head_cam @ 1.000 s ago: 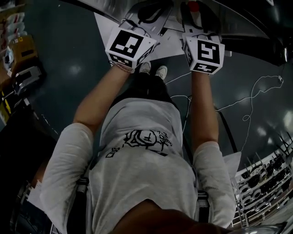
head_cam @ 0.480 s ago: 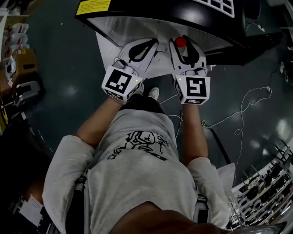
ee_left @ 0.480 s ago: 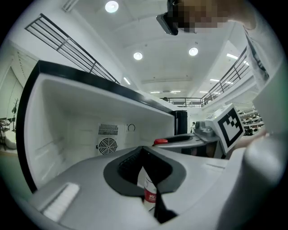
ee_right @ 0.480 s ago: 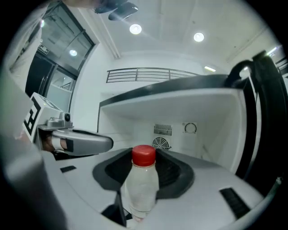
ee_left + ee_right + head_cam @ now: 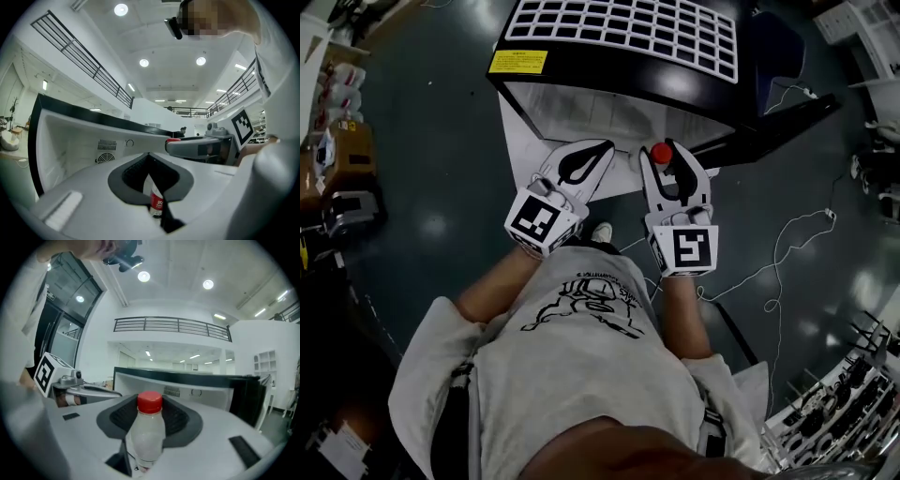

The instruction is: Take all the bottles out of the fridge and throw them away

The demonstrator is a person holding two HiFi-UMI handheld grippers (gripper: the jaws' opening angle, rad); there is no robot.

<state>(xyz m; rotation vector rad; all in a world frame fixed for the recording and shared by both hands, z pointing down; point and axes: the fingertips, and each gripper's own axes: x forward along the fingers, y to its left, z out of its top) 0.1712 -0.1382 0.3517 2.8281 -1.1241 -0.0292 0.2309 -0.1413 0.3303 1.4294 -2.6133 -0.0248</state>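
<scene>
The open fridge (image 5: pixel 581 108), white inside with a black top, stands just beyond both grippers. My right gripper (image 5: pixel 673 155) is shut on a clear bottle with a red cap (image 5: pixel 661 153). In the right gripper view that bottle (image 5: pixel 146 432) stands upright between the grey pads (image 5: pixel 180 420). My left gripper (image 5: pixel 602 147) is shut, its tips touching. In the left gripper view a small bottle with a red label (image 5: pixel 157 202) shows in the slit between the jaws. Whether it is gripped or lies beyond them I cannot tell.
The fridge's black door (image 5: pixel 769 127) hangs open to the right. White cables (image 5: pixel 787 253) trail over the dark floor on the right. A rack of small parts (image 5: pixel 844 412) is at the bottom right, and boxes (image 5: pixel 342 141) sit at the left edge.
Both grippers have dropped lower in the head view and closer to the person's body. More of the fridge has come into sight. The red-capped bottle has stayed in the right gripper.
</scene>
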